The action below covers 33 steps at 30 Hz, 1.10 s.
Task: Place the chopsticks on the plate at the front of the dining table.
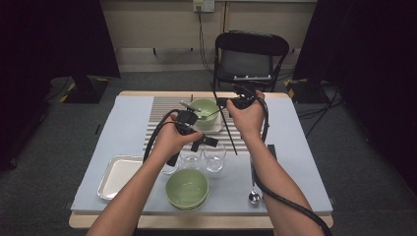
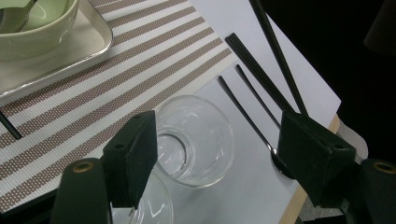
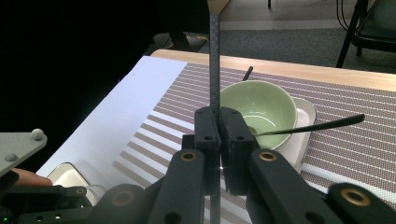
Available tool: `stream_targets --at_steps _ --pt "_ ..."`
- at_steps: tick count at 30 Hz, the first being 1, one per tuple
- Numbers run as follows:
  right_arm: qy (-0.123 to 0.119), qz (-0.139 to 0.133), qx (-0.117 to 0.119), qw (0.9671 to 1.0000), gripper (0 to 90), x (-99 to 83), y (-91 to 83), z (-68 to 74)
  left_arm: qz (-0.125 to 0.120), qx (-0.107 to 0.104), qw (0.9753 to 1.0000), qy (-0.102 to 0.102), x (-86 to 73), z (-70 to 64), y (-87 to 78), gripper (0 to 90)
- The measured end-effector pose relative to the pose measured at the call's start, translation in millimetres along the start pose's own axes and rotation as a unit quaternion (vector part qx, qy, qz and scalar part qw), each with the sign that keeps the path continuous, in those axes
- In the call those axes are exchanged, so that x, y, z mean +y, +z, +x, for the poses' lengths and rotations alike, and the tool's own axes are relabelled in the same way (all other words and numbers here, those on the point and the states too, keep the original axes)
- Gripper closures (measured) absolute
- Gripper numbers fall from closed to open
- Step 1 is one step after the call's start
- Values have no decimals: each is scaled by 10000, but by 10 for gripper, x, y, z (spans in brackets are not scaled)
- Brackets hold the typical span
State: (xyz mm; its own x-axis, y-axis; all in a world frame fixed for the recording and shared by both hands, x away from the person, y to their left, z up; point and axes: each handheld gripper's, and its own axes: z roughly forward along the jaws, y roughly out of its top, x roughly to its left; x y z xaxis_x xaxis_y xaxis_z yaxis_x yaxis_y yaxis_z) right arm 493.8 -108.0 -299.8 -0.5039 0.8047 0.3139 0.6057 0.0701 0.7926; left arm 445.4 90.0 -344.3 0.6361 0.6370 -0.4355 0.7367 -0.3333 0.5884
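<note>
Striped placemat (image 1: 162,110) mid-table in the high view, green bowl (image 1: 205,109) at upper centre. Left gripper view: left gripper (image 2: 219,154) gapes wide, empty, over a glass (image 2: 198,140) — likely its next pick. Right gripper view: right gripper (image 3: 219,140) pinches a chopstick (image 3: 214,56) upright at frame centre — placing comes next.

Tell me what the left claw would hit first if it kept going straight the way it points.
Probably the clear glass: the open left claw points down at it, its rim lying between the jaws. Depth is hard to judge, so the gap stays uncertain.
</note>
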Motion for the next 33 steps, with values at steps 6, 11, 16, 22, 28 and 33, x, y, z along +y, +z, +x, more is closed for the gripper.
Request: stream_targets --at_steps 6,11,16,22,28,33 --pt "-9 19 30 10000 869 -2 18 29 -10 -187 9998 -1 2 -34 44 338" --pt "9 26 64 10000 868 -3 34 49 -43 -218 9998 -5 0 -39 63 346" --pt "9 31 97 9999 869 -7 57 90 -73 -260 9996 -55 -7 -31 83 388" --pt "8 13 109 9999 868 5 68 134 -83 -313 9994 -117 -13 -44 103 410" --pt "-17 -23 125 9999 868 6 87 178 -130 -443 9987 -218 -13 -75 114 430" --pt "25 -12 140 9999 868 -6 113 209 -151 -434 9985 -294 -20 -66 142 461"
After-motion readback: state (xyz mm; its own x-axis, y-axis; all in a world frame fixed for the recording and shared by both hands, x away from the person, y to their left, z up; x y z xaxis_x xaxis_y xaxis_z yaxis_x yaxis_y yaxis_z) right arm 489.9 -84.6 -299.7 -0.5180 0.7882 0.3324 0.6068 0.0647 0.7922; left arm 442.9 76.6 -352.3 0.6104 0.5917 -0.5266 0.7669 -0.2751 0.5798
